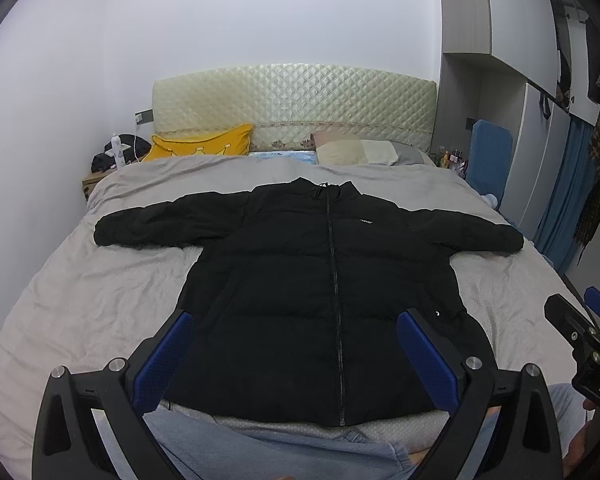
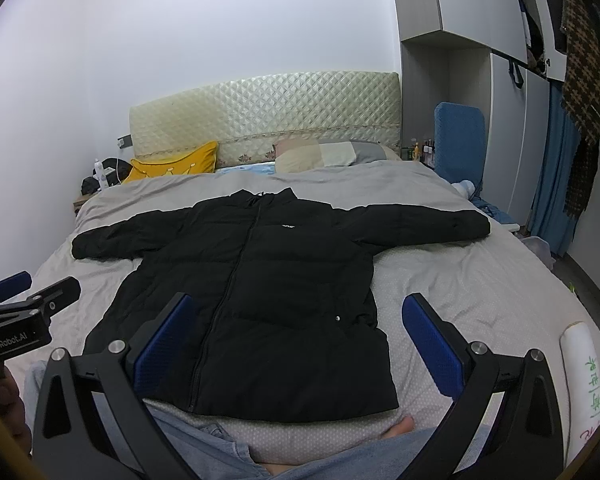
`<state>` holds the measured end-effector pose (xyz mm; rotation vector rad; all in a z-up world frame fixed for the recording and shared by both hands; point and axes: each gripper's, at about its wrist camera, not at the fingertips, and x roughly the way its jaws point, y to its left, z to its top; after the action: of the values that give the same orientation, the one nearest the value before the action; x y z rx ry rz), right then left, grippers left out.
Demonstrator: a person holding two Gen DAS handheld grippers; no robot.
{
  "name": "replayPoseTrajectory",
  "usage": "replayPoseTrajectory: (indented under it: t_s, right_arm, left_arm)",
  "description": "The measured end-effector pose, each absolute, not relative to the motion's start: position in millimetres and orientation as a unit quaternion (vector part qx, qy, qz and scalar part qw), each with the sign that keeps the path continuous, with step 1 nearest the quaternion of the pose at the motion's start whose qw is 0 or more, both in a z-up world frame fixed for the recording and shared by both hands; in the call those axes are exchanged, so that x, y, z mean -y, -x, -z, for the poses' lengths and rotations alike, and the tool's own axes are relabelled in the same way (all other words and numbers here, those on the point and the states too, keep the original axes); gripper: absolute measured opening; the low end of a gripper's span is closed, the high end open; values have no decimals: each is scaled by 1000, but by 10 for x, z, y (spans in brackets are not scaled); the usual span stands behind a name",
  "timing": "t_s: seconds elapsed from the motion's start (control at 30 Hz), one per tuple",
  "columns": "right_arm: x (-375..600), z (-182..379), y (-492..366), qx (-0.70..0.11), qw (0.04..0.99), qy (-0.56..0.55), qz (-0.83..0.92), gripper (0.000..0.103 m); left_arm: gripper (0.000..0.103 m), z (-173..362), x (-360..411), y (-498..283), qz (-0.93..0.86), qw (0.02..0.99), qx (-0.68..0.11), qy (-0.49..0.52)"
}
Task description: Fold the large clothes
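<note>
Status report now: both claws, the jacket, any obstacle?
Left claw open, empty. Right claw open, empty. Black jacket flat on bed, zipped, sleeves spread. Nothing on it.

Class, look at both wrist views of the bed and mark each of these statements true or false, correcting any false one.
1. The black jacket lies flat with both sleeves spread out. True.
2. The jacket's zip is undone and the front hangs open. False: the zip is closed up the front.
3. The left gripper is clamped on the jacket's hem. False: its jaws stand wide open, holding nothing.
4. The right gripper is open and holds nothing. True.
5. A yellow pillow lies by the headboard. True.
6. The jacket lies on a wooden table. False: it lies on the grey bedcover.
</note>
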<state>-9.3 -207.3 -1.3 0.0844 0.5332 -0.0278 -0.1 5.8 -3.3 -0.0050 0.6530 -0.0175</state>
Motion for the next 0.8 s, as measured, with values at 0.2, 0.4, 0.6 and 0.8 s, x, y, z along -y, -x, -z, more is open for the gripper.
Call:
replayPoseTrajectory:
  t_s: [0.2,0.4,0.6,0.8]
  right_arm:
    - [2079,23,76,-267,963,-43,11,103]
    - [2059,25,34,-271,962,-38,14,103]
    - [2007,11,31,-265,964,-32,9,103]
    - [1955,44,35,-264,964,-28,6,103]
  left_arm:
    - [102,77,-6,10,5,947,-320,1]
    - [102,103,-22,9,5,947,-322,0]
    - [102,95,-35,-11,4,946,-325,0]
    - [102,96,-62,-16,3,946,-324,-2]
